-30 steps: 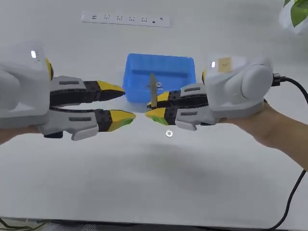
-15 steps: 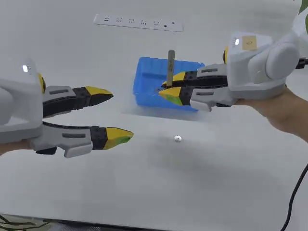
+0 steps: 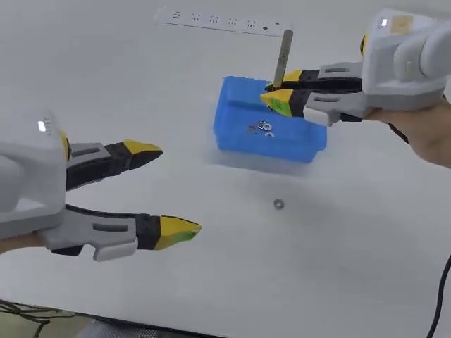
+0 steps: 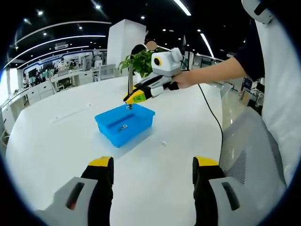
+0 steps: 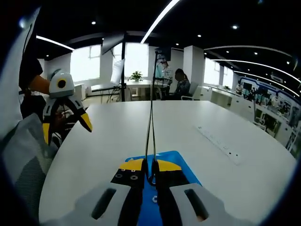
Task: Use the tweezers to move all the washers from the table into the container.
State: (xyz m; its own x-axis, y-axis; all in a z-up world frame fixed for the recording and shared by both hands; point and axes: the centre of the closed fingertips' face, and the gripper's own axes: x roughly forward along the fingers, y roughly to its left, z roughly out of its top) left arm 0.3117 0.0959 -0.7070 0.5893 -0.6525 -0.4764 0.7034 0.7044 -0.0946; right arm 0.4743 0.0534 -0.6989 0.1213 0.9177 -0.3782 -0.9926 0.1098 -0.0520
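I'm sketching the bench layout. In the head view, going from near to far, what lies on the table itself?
loose washer → blue container → power strip

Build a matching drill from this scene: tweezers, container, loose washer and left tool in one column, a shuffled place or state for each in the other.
1. tweezers
2. container
3. loose washer
4. left tool

A. lies on the table, outside the box
B. open, holds nothing
C. clamped in the right tool
D. blue, with washers inside

Pairs: 1-C, 2-D, 3-A, 4-B
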